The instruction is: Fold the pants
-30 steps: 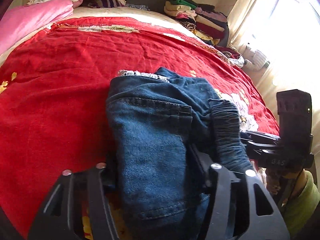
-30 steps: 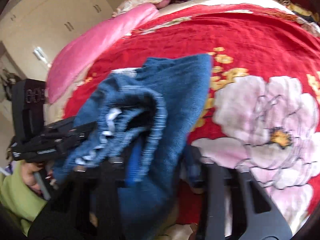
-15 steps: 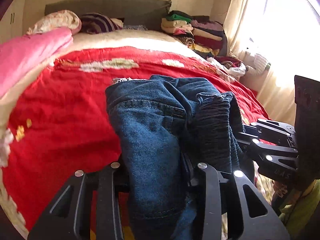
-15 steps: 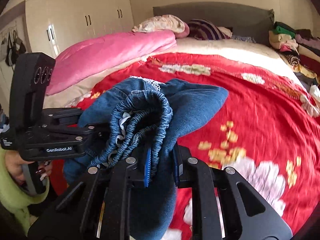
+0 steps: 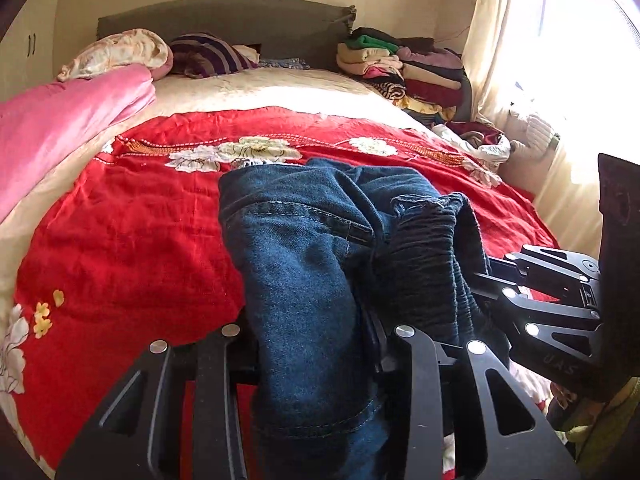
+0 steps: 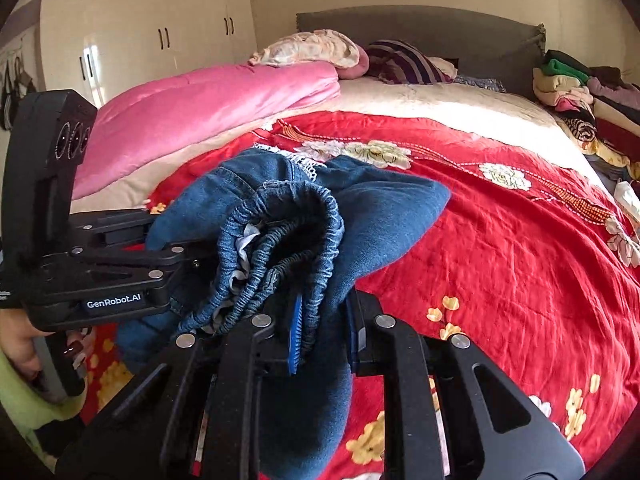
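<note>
The blue denim pants (image 5: 304,264) hang bunched between both grippers above the red bedspread (image 5: 132,240). My left gripper (image 5: 316,344) is shut on a denim fold that drapes over its fingers. My right gripper (image 6: 320,328) is shut on the gathered elastic waistband (image 6: 288,236) of the pants (image 6: 384,216). The right gripper also shows at the right edge of the left wrist view (image 5: 552,300), and the left gripper shows at the left of the right wrist view (image 6: 120,272). The two grippers are close together. The lower part of the pants is hidden.
A pink quilt (image 6: 208,108) lies along the bed's left side, with pillows (image 5: 120,50) at the dark headboard. A pile of folded clothes (image 5: 404,72) sits at the far right corner by the curtained window (image 5: 560,80). White wardrobes (image 6: 152,32) stand beyond the bed.
Both grippers have lifted the pants higher off the bedspread and tilted up, so more of the headboard and far wall shows. Both grips have held.
</note>
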{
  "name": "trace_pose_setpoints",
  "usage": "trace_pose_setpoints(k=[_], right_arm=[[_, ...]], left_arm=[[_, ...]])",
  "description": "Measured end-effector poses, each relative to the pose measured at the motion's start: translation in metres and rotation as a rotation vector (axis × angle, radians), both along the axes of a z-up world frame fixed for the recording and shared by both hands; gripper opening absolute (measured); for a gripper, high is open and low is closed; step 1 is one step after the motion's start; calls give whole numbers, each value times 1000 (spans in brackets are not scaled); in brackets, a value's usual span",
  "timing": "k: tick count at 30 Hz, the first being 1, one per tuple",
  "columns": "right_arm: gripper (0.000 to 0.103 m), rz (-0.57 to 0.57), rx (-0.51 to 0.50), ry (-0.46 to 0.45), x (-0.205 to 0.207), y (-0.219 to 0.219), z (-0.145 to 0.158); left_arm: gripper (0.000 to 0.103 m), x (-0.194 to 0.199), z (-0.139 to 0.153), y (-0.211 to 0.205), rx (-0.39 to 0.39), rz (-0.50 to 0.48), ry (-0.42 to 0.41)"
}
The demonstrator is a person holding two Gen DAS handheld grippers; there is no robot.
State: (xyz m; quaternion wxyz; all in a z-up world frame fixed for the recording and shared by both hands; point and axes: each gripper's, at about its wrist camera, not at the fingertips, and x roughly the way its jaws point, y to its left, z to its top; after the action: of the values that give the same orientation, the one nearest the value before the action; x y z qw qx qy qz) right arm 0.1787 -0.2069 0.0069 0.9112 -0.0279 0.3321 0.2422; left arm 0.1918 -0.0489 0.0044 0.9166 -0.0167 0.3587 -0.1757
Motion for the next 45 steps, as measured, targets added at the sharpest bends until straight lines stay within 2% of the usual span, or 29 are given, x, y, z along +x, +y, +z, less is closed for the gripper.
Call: trace_pose_setpoints(k=[7, 9, 12, 17, 26, 31, 33, 35, 36, 38, 40, 44, 45], right_arm=[[16, -49, -14, 91, 12, -6, -29], [23, -82, -11, 130, 15, -12, -37], [42, -138, -19, 173, 19, -22, -48], [51, -168, 6, 212, 20, -29, -59], [57, -179, -7, 189, 18, -27, -56], [70, -204, -16, 151, 10, -30, -47], [76, -218, -17, 132, 6, -33, -43], [87, -239, -16, 107, 2, -35, -37], [88, -245, -13, 95, -1, -36, -34], [92, -255, -9, 70, -6, -38, -27], [94, -262, 2, 41, -12, -39, -19], [94, -279, 41, -23, -26, -43, 2], [94, -283, 49, -39, -31, -44, 8]], left_arm=[[36, 8, -26, 0, 35, 22, 60], [38, 10, -32, 3, 32, 31, 74], [40, 13, -38, 7, 22, 41, 94], [44, 14, -47, 10, 11, 49, 111], [48, 13, -47, 10, 3, 56, 114], [55, 8, -40, 12, -1, 60, 109], [61, 4, -36, 14, -3, 65, 101], [66, 1, -32, 17, -7, 72, 95], [66, -1, -29, 19, -11, 75, 89], [76, -5, -23, 22, -12, 86, 78], [81, -9, -17, 25, -11, 92, 61], [98, -22, 1, 32, -12, 110, 21], [98, -26, 6, 34, -9, 116, 9]])
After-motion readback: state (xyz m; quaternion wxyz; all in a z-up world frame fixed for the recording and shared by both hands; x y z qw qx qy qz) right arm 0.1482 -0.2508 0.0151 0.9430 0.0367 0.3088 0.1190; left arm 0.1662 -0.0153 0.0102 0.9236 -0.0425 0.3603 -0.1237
